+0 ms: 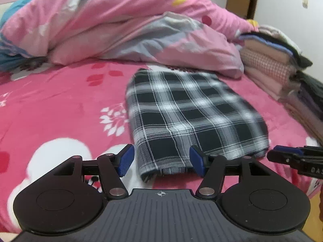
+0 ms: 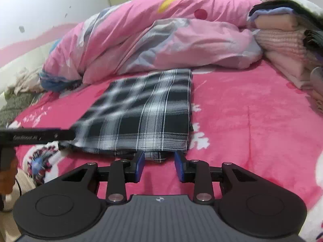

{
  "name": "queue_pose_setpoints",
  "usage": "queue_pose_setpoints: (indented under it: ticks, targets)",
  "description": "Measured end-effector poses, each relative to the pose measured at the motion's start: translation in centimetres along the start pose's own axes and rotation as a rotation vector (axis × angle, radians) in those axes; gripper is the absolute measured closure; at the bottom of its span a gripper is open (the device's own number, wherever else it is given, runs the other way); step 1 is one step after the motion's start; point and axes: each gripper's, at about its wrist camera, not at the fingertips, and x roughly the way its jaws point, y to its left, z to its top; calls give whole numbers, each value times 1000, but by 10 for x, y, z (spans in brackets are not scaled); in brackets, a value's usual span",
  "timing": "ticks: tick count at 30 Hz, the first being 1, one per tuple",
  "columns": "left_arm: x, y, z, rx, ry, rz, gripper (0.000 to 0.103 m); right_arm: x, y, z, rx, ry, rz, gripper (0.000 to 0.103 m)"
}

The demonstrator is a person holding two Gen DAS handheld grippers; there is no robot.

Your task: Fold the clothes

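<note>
A black-and-white plaid garment (image 1: 189, 113), folded into a rectangle, lies flat on the pink floral bed sheet (image 1: 60, 100). It also shows in the right wrist view (image 2: 145, 113). My left gripper (image 1: 161, 161) is open, its blue pads on either side of the garment's near left corner. My right gripper (image 2: 159, 164) is open, just in front of the garment's near right edge, which sits between the fingertips. The right gripper's fingers (image 1: 290, 155) show at the right of the left wrist view. The left gripper (image 2: 40, 136) shows at the left of the right wrist view.
A rumpled pink duvet (image 1: 121, 24) is heaped behind the garment. A stack of folded clothes (image 1: 278, 60) stands at the right, also seen in the right wrist view (image 2: 286, 40). White walls rise behind the bed.
</note>
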Motion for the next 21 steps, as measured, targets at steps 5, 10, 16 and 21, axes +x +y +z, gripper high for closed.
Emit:
queue_pose_setpoints:
  ticks: [5, 10, 16, 21]
  targets:
    - [-43, 0, -2, -47, -72, 22, 39, -16, 10, 9, 84, -38, 54, 66]
    - [-99, 2, 1, -117, -180, -3, 30, -47, 28, 9, 158, -62, 128, 58]
    - [-143, -15, 11, -133, -260, -124, 15, -94, 48, 6, 174, -129, 122, 50]
    - [-147, -44, 14, -64, -279, -241, 1, -121, 53, 11, 183, -188, 88, 37]
